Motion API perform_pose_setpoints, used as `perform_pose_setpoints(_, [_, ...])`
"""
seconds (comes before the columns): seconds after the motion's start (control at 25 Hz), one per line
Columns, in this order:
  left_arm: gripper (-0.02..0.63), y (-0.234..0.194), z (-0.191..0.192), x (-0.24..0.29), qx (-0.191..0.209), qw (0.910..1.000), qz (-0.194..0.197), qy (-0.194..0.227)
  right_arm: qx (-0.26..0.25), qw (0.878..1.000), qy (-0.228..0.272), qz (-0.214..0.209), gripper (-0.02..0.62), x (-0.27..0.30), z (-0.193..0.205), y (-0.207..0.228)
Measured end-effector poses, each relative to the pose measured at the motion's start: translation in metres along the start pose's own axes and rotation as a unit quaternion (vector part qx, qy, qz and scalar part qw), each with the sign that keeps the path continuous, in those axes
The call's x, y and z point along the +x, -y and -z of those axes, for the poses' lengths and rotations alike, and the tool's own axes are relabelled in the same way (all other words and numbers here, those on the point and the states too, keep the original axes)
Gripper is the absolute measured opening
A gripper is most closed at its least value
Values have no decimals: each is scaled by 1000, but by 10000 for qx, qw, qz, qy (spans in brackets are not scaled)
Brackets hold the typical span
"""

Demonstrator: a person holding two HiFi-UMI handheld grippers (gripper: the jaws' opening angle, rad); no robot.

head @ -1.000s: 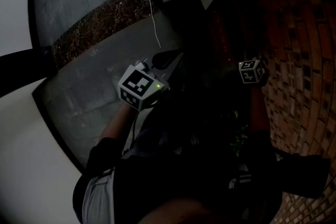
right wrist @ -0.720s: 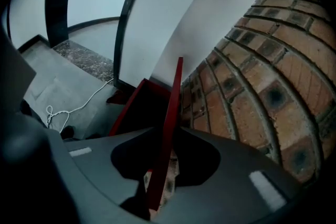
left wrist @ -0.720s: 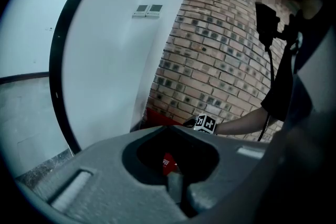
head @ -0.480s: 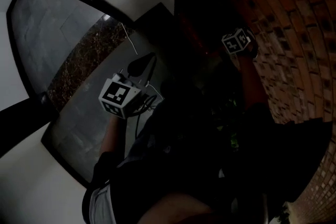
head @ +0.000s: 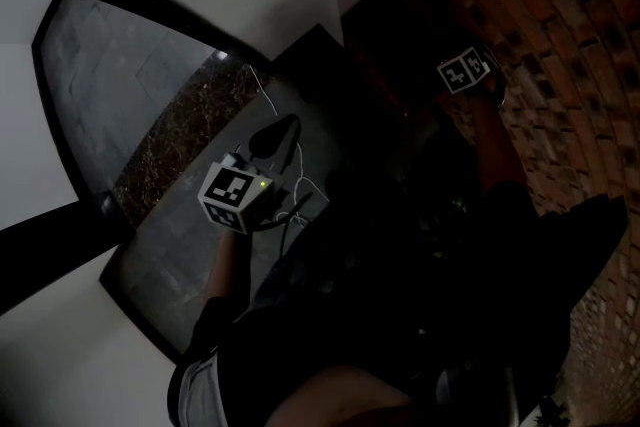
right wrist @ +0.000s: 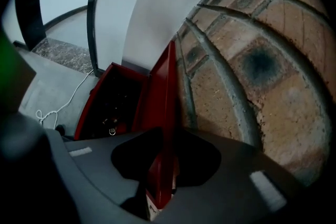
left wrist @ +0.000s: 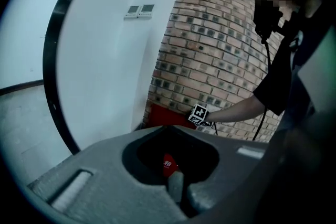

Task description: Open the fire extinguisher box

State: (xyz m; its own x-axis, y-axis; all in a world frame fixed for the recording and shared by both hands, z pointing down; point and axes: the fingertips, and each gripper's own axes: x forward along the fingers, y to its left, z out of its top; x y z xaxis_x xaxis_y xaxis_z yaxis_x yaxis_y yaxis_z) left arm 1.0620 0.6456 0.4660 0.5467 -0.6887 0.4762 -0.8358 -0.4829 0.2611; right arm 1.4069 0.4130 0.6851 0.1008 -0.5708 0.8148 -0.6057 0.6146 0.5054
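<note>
Rising at the back, brick wall (right wrist: 252, 71) is meeting white wall (right wrist: 142, 13) in a corner, and grey floor (right wrist: 47, 86) is spreading out from both.

Box (right wrist: 113, 102), red, is sitting at the floor's edge against the foot of the brick, near that corner. Lid (right wrist: 163, 113) is standing raised, nearly upright, between the dark box mouth and the brick, seemingly hinging on the brick side. The long axis of box and lid is running along the foot of the brick toward the corner. The mouth is facing up and out toward open floor. White cable (right wrist: 58, 107) is lying loose on the floor near the box.

Right gripper (right wrist: 157, 199) is pinching the lid's free edge. Its jaws have just been closing and are sitting narrow, with the thin red panel running between them. Left gripper (left wrist: 176, 186) is hanging well apart from the box, jaws looking drawn together and gripping nothing.

Risks, as judged:
- Purchase is only on a thin edge, so the lid could be slipping out and dropping shut if the pull is straying off the hinge arc.
- Brick is lying close behind, so pushing further may be scraping lid or gripper on it.
- Forcing past the hinge stop could be straining the hinge.
</note>
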Motion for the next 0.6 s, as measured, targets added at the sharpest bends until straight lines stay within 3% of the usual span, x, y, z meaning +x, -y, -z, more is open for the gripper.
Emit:
perform_pose_setpoints(0.16, [5, 0, 5, -1, -31, 10000, -61, 10, 221, 9996, 107, -150, 71, -1, -2, -2])
perform_pose_setpoints(0.24, [5, -1, 7, -2, -54, 9999, -116, 28, 176, 9997, 150, -73, 71, -4, -2, 1])
perform_pose_setpoints(0.36, [5, -3, 14, -7, -106, 9998, -167, -17, 162, 9997, 156, 92, 130, -12, 5, 8])
perform_pose_setpoints(0.6, [5, -15, 28, -29, -287, 9989, -378, 2, 104, 9995, 228, 201, 124, -25, 3, 11])
